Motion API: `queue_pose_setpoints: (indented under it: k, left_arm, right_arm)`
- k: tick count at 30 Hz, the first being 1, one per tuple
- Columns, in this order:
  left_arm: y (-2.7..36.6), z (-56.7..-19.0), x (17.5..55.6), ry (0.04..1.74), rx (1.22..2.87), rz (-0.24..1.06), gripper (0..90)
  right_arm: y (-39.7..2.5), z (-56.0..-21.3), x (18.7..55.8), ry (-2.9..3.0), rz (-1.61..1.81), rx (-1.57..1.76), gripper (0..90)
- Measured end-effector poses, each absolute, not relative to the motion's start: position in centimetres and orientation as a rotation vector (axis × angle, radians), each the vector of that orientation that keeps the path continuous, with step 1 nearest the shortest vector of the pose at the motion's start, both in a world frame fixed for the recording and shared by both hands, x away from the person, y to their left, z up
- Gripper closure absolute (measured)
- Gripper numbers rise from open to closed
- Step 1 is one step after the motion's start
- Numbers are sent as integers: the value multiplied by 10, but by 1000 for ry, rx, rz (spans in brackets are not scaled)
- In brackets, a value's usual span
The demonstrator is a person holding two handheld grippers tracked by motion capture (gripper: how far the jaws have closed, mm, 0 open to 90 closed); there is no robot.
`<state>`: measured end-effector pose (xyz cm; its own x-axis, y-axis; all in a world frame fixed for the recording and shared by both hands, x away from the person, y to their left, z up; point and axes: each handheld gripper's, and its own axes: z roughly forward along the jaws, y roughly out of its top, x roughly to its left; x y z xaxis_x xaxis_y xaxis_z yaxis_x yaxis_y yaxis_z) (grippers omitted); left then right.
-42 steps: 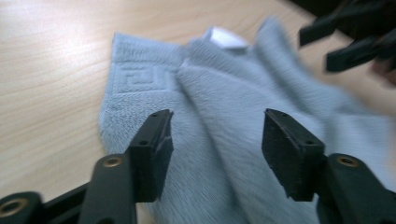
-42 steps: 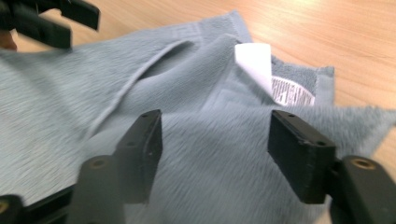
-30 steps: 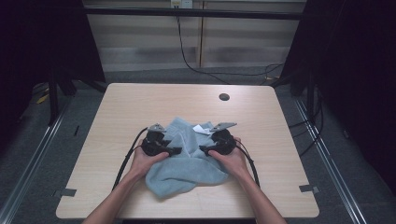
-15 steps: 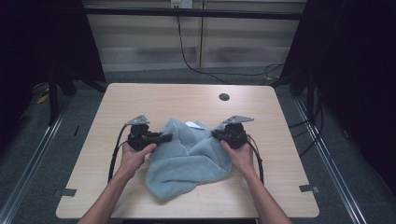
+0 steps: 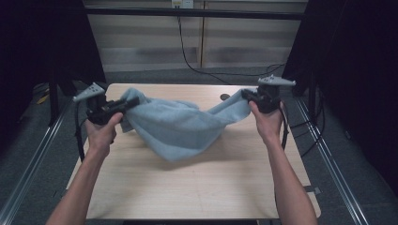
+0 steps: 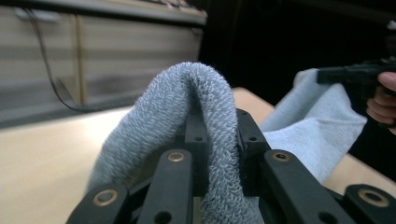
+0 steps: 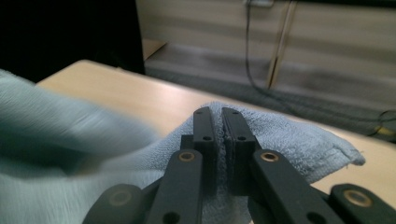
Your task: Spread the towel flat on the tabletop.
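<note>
A light blue towel (image 5: pixel 178 126) hangs in the air above the wooden table (image 5: pixel 197 183), stretched between both grippers and sagging in the middle. My left gripper (image 5: pixel 127 103) is shut on its left corner; in the left gripper view the towel (image 6: pixel 205 107) arches up from between the jaws. My right gripper (image 5: pixel 244 96) is shut on the right corner, held at about the same height. In the right gripper view the jaws are pressed together on the towel's edge (image 7: pixel 289 135). The other hand's gripper (image 6: pixel 350 74) shows far right in the left gripper view.
A small dark round mark (image 5: pixel 225 97) sits near the table's far edge, partly behind the towel. Metal rails (image 5: pixel 328 159) run along both sides of the table. A black cable (image 5: pixel 187 56) hangs down the wall behind.
Both grippers have lifted the towel off the table and moved apart and upward, pulling it from a crumpled heap into a stretched, hanging sheet.
</note>
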<state>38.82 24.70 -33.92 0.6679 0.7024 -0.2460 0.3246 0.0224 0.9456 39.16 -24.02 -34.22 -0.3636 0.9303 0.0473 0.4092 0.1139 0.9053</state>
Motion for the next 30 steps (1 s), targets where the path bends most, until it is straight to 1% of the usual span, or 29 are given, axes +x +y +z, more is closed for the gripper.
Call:
queue_pose_setpoints:
  k: [2, 3, 4, 7, 9, 11, 12, 13, 14, 16, 19, 21, 25, 28, 30]
  left_arm:
    - [255, -320, 389, 877, 1522, 404, 790]
    - [255, -320, 389, 877, 1522, 404, 791]
    - [260, -309, 385, 858, 1505, 428, 791]
    - [261, -308, 377, 843, 1523, 448, 790]
    - [262, -331, 359, 832, 1570, 413, 789]
    - [260, -354, 347, 829, 1635, 403, 787]
    - [260, -354, 347, 829, 1635, 403, 786]
    - [260, -367, 342, 837, 1646, 364, 786]
    - [258, -388, 331, 850, 1698, 309, 782]
    - [256, -405, 319, 842, 1758, 285, 777]
    - [254, -423, 300, 835, 1805, 236, 755]
    - [253, -429, 290, 813, 1815, 217, 738]
    - [252, -429, 283, 806, 1803, 192, 693]
    - [252, -419, 281, 780, 1782, 205, 655]
    - [252, -417, 285, 784, 1774, 211, 644]
  right_arm:
    - [-245, -317, 396, 1784, 1238, 1281, 858]
    - [-245, -317, 396, 1784, 1238, 1281, 858]
    - [-251, -300, 394, 1731, 1278, 1261, 858]
    - [-257, -293, 383, 1711, 1312, 1238, 856]
    - [-257, -309, 368, 1759, 1276, 1227, 856]
    - [-258, -333, 351, 1805, 1277, 1234, 856]
    - [-258, -333, 351, 1805, 1277, 1234, 856]
    - [-259, -346, 342, 1825, 1279, 1250, 855]
    - [-261, -373, 325, 1873, 1263, 1276, 855]
    - [-262, -393, 310, 1916, 1251, 1301, 853]
    - [-264, -421, 283, 1973, 1248, 1354, 837]
    - [-263, -436, 269, 2013, 1252, 1387, 808]
    - [-258, -456, 243, 2069, 1225, 1409, 684]
    - [-265, -449, 232, 2022, 1244, 1403, 624]
    - [-271, -442, 233, 1995, 1235, 1403, 613]
